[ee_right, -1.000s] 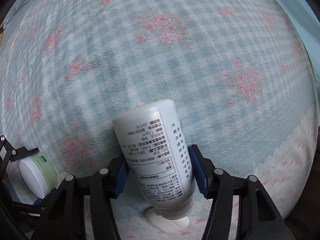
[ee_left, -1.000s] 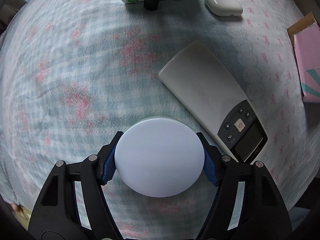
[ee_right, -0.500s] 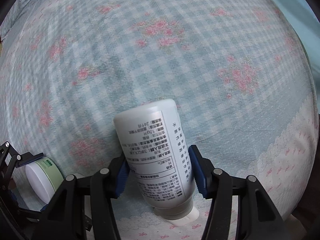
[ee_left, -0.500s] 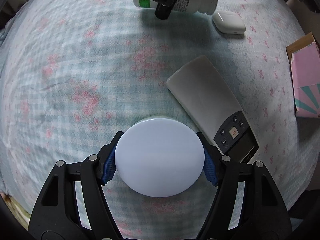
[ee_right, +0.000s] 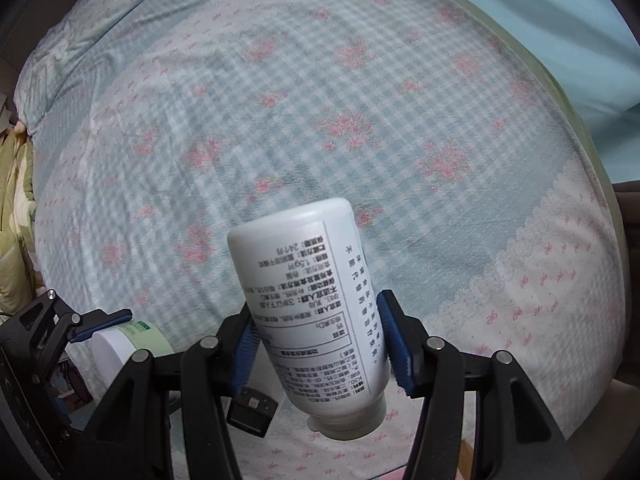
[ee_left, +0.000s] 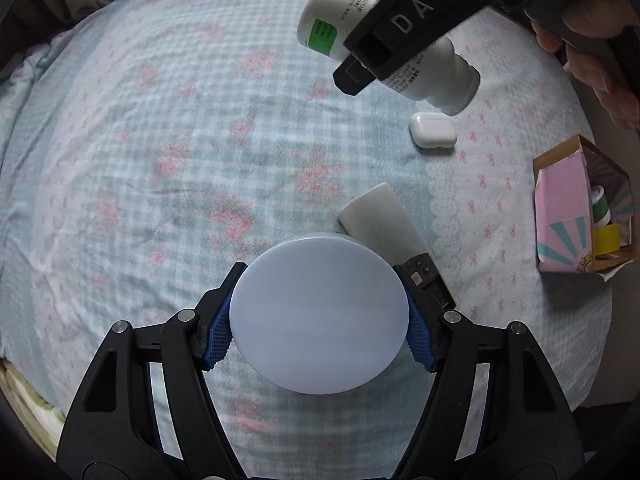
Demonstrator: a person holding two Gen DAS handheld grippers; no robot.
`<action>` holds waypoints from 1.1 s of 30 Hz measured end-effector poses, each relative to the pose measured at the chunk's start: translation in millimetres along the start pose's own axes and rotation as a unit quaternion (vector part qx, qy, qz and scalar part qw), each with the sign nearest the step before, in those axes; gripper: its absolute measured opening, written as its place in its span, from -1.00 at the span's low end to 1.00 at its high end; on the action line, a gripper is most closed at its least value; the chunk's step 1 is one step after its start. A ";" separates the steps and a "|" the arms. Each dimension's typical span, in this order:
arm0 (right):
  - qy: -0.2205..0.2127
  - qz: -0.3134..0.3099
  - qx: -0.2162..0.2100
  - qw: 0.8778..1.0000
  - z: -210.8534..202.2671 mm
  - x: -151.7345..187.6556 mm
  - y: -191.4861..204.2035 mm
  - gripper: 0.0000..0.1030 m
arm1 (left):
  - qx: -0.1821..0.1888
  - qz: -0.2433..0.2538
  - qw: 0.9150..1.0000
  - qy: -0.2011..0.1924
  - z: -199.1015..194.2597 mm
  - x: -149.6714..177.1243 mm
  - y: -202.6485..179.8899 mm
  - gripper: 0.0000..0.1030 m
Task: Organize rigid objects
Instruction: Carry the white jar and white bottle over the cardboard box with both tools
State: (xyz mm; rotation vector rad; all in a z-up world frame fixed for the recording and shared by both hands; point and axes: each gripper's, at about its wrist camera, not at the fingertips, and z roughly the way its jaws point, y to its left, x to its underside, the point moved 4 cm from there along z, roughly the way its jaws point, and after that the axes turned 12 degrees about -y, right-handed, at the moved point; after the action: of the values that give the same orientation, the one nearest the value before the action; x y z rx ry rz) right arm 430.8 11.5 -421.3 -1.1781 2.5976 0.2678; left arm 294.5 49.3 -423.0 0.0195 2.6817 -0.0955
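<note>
My left gripper (ee_left: 319, 322) is shut on a round jar with a white lid (ee_left: 319, 314) and holds it above the bed. The jar also shows in the right wrist view (ee_right: 128, 342), with its pale green side. My right gripper (ee_right: 318, 340) is shut on a white pill bottle (ee_right: 310, 296), cap end toward the camera, lifted off the bed. The bottle also shows in the left wrist view (ee_left: 400, 52), held high at the top by the right gripper (ee_left: 362, 68).
A grey remote control (ee_left: 384, 228) lies on the checked floral bedspread (ee_left: 160, 160), partly under the jar. A white earbud case (ee_left: 433, 130) lies beyond it. A pink cardboard box (ee_left: 576, 216) with small items stands at the right edge.
Both grippers have risen off the bed with their objects. The bottle has been lifted and moved right, nearer the left camera. The bed looks farther away in both views.
</note>
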 end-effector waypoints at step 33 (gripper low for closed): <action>-0.150 0.262 0.101 0.948 -297.9 340.9 -164.6 0.00 | 0.125 0.091 0.986 -0.062 -138.2 -67.3 -332.9 0.31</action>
State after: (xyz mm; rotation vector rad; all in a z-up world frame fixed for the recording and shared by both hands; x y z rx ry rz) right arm 289.3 -419.4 -258.9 -0.3293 2.5358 0.2519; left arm 284.0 -272.8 -248.2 0.3255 2.5134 -0.3624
